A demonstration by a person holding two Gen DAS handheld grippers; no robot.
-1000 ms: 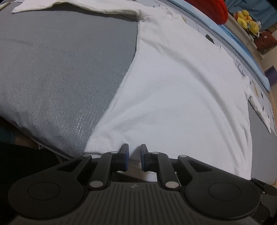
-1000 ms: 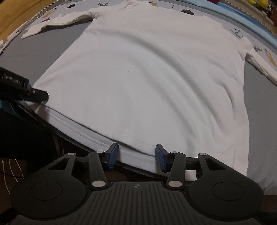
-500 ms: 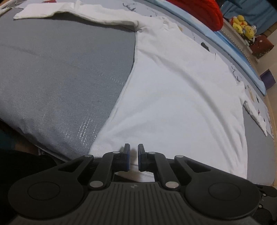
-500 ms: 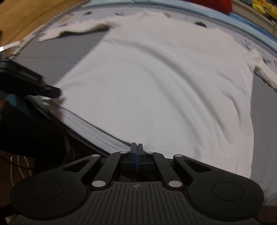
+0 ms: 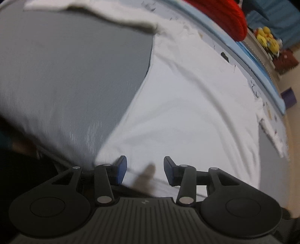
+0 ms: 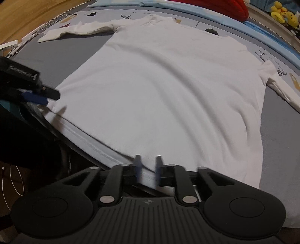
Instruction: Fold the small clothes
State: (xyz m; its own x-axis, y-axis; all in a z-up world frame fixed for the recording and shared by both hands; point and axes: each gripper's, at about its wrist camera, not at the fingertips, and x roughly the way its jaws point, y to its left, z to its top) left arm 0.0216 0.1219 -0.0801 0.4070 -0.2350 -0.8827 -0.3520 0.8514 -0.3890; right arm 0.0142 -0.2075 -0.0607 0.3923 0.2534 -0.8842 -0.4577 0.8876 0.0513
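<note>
A white long-sleeved shirt [image 6: 168, 90] lies spread flat on the grey bed cover [image 6: 61, 54], sleeves stretched out to both sides. It also shows in the left wrist view [image 5: 187, 105]. My left gripper [image 5: 145, 169] is open over the shirt's bottom left corner, with hem cloth between its blue pads. It also shows at the left of the right wrist view [image 6: 40, 96]. My right gripper [image 6: 148, 169] is partly open at the bottom hem, which lies between its fingers. Both now views are motion-blurred.
A red cushion [image 5: 221, 16] and yellow plush toys [image 5: 266, 37] lie beyond the far edge of the bed. A blue sheet strip [image 6: 266, 32] runs along the far side. Wooden floor [image 6: 28, 15] shows at the upper left. The bed's near edge drops off below the grippers.
Both grippers closed at the hem half a second ago and have since opened again, the left wide, the right part way. The shirt looks drawn smoother toward me.
</note>
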